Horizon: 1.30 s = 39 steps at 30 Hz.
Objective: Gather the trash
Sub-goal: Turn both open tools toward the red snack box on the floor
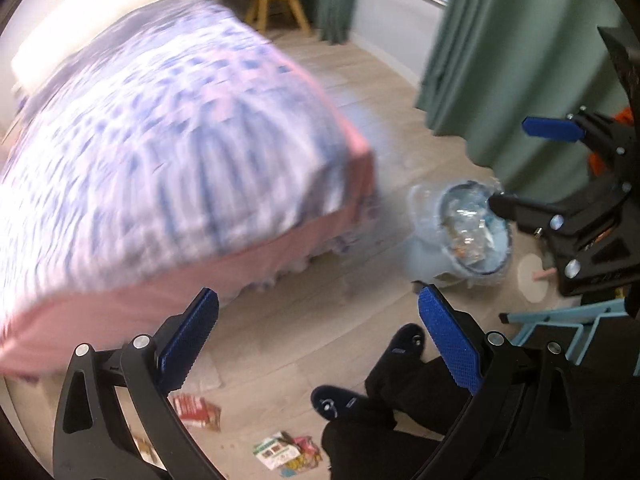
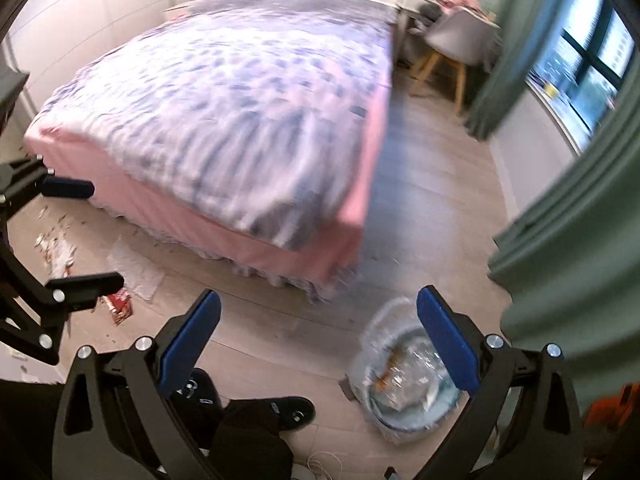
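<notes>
We hold left gripper (image 1: 316,344) and right gripper (image 2: 320,344) jaws apart, empty; lined bin (image 2: 404,384) near bed (image 2: 224,120).

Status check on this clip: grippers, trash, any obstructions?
Left gripper open, empty. Right gripper open, empty. Bin part full by the curtain; wrappers and scraps on the floor. Person's feet between.

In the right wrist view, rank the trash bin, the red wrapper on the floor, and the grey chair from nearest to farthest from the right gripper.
From the right gripper:
1. Trash bin, on the floor just below its right finger.
2. Red wrapper, on the floor off to the left.
3. Grey chair, far back beside the bed.
</notes>
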Available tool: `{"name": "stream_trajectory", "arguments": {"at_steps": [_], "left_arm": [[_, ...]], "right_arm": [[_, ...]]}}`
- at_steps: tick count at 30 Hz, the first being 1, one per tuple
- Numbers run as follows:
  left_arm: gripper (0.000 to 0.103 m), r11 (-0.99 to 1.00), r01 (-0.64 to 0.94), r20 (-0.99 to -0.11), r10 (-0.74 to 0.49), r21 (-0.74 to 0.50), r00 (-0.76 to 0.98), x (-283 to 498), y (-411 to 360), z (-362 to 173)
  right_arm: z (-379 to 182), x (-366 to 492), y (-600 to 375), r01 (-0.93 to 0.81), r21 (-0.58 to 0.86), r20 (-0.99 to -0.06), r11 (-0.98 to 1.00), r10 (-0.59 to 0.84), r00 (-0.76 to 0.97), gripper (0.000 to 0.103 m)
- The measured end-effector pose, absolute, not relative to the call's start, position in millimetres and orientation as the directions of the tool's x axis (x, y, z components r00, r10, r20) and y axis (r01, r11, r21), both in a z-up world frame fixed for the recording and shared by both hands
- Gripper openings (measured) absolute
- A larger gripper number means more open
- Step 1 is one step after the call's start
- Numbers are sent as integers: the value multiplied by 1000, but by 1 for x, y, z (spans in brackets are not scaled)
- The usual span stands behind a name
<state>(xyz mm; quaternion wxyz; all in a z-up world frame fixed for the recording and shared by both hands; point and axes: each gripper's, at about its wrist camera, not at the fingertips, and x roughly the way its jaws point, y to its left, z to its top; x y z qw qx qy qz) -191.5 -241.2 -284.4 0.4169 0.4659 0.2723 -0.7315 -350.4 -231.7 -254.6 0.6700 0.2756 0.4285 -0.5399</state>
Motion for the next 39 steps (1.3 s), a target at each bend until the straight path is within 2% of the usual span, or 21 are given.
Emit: {"name": "stream_trajectory", "arguments": {"at_steps": [7, 12, 20, 29, 39], "left_arm": [[97, -271, 961, -893, -420, -48, -163, -69, -220, -273], [97, -101, 995, -882, -467, -19, -64, 4, -194, -265], [97, 193, 981, -878, -474, -37, 60, 85, -155, -253], [97, 515, 857, -897, -384, -9, 221, 135, -116, -257], [97, 741, 672, -886, -311, 1, 344, 132, -97, -240]], "right_arm": [[-231, -250, -244, 879, -64, -853, 472, -484, 198, 96], [-224, -183, -248, 784, -68, -837, 617, -463, 293, 96], [-228, -94, -252, 582, -24, -846, 813, -327, 422, 96], [-241, -16, -261, 279, 18, -853, 960, -131, 506, 96], [-239, 35, -266, -52, 28, -852, 998, 51, 521, 96]]}}
